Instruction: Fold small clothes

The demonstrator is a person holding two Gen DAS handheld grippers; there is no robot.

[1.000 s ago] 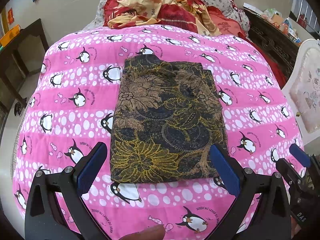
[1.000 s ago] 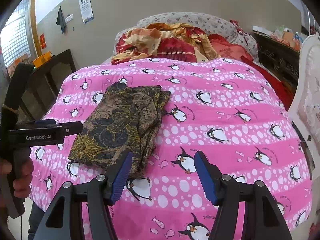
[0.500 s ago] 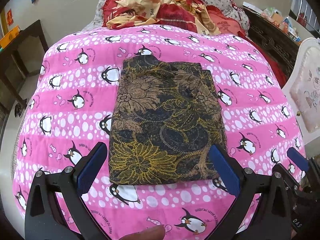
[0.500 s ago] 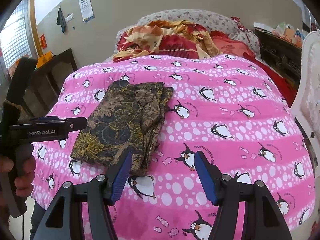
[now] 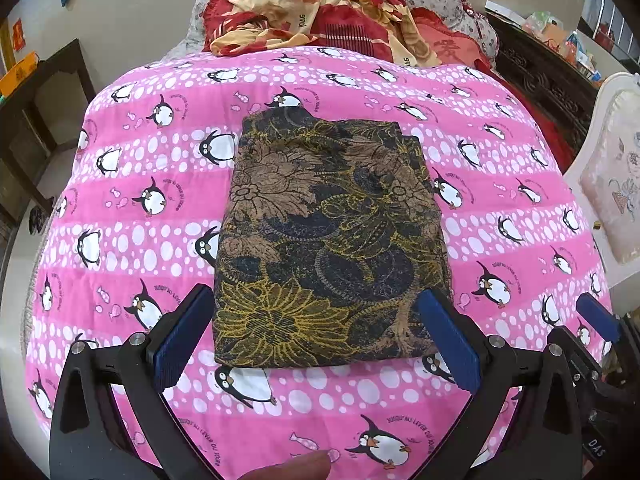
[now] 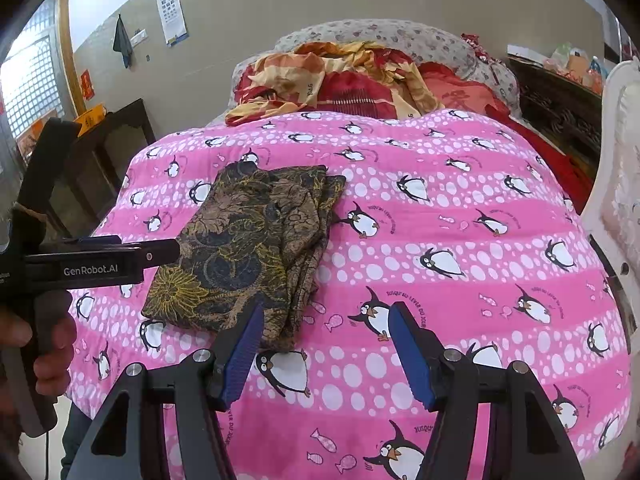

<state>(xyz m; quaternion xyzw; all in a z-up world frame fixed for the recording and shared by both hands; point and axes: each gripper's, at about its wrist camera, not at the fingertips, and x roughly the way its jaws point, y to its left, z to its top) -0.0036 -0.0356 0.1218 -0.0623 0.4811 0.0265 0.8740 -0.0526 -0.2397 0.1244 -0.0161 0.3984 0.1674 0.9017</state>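
A dark floral cloth with brown and yellow flowers lies folded into a flat rectangle on the pink penguin bedspread. My left gripper is open and empty, its blue pads either side of the cloth's near edge, held above it. My right gripper is open and empty, just off the cloth's near right corner. The cloth also shows in the right wrist view, with stacked folded layers along its right side. The left gripper's body shows at the left of the right wrist view.
A crumpled red and orange blanket and pillows lie at the head of the bed. A dark wooden table stands left of the bed. A white padded chair and a dark cabinet stand to the right.
Both grippers have drawn back slightly from the bed and stayed open. The folded cloth has not moved.
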